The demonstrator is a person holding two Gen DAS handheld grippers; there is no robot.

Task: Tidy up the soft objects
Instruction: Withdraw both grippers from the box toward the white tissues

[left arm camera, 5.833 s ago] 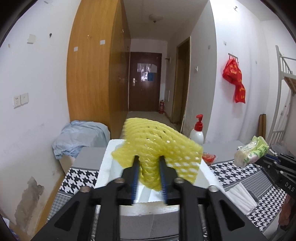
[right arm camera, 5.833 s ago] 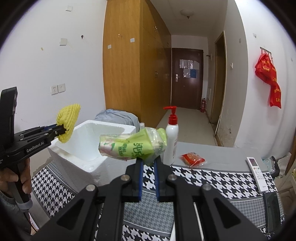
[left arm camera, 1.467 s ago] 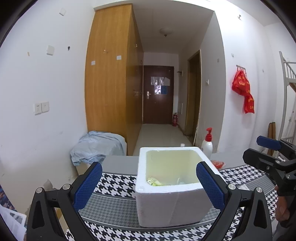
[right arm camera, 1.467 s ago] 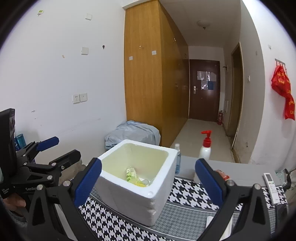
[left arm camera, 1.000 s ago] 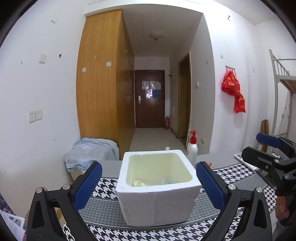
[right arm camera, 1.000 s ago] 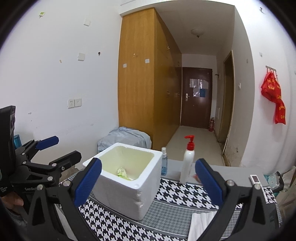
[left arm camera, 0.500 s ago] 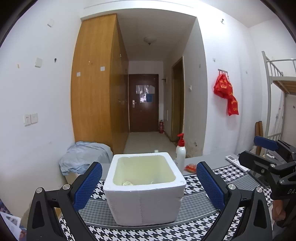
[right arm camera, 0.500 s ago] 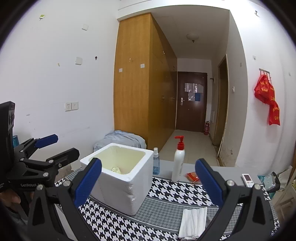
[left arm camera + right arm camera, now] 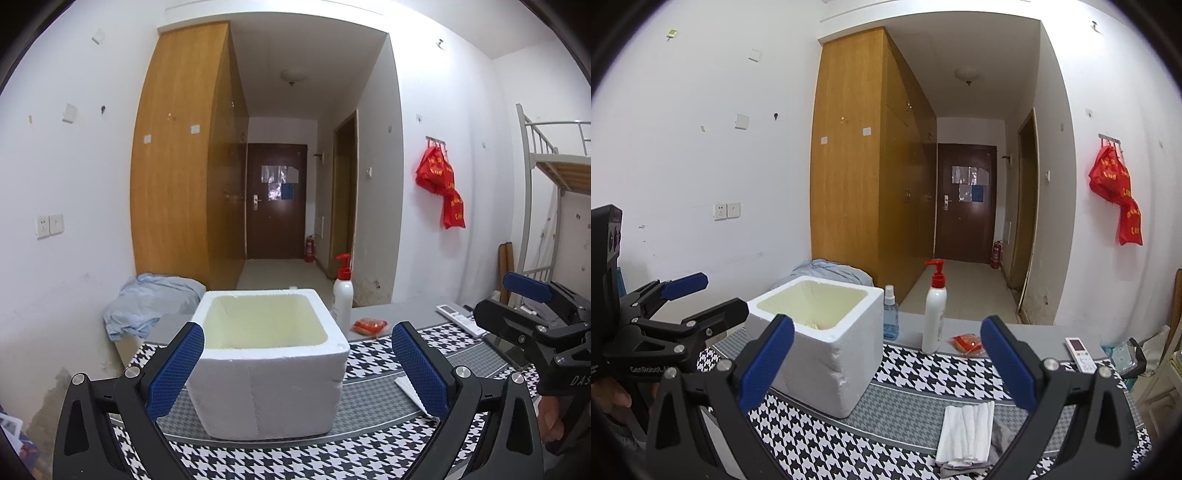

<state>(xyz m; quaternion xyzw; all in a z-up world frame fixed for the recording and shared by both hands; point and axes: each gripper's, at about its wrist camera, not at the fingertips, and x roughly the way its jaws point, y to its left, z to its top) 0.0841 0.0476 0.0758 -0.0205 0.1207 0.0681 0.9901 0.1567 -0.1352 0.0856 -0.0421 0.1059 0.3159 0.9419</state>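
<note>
A white foam box point(image 9: 269, 376) stands on the houndstooth tablecloth, also in the right wrist view point(image 9: 827, 343). A bit of yellow-green soft stuff point(image 9: 812, 324) shows inside it. My left gripper point(image 9: 295, 365) is wide open and empty, held back from the box. My right gripper point(image 9: 886, 365) is wide open and empty, to the right of the box. A folded white cloth point(image 9: 967, 430) lies on the table before the right gripper. Each gripper shows in the other's view, the left point(image 9: 687, 299) and the right point(image 9: 517, 299).
A white pump bottle with red top point(image 9: 934, 310), a small blue spray bottle point(image 9: 890, 314), a red packet point(image 9: 967, 341) and a white remote point(image 9: 1080, 353) sit at the table's far side. A blue cloth heap point(image 9: 151, 302) lies beyond the left edge.
Both grippers let go of the yellow foam net and the green packet, which now lie in the box. Since then both have drawn back from the box, open.
</note>
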